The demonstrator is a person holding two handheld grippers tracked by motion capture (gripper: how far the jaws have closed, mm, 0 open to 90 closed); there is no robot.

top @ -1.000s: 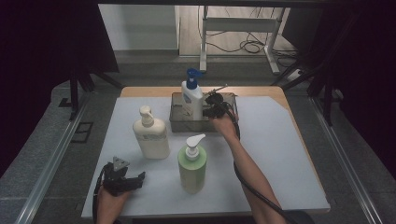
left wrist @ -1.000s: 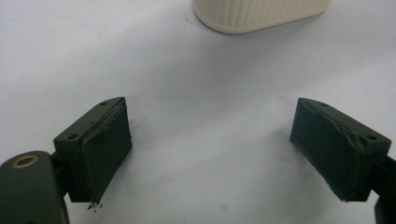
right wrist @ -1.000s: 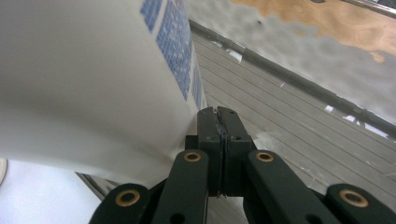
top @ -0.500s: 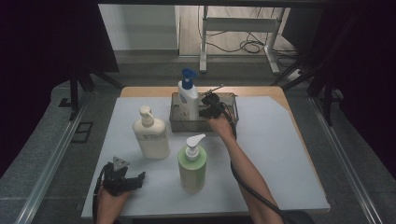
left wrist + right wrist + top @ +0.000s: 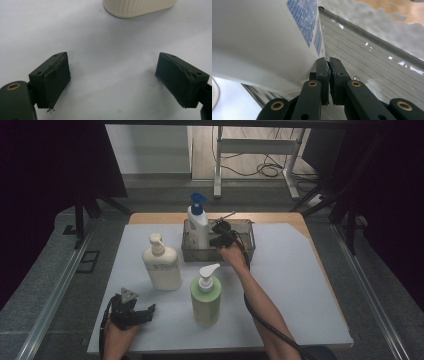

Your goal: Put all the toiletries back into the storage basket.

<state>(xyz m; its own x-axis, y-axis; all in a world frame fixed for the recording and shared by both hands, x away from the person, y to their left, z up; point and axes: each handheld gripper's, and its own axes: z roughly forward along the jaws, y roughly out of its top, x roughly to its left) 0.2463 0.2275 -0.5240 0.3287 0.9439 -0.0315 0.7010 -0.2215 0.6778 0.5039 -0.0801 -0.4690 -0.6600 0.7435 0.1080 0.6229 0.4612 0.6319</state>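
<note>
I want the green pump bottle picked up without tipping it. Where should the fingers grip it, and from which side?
Probably the green pump bottle is best taken around its upright body, below the white pump, from the person's near-left side. The open left gripper lies there with bare table between. The pump head is narrow, with a spout to one side, so it looks a poor hold.

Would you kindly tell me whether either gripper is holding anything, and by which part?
Nothing is held. The right gripper is shut beside the white blue-capped pump bottle, nothing between its jaws; the left gripper is open over the white tabletop.
</note>
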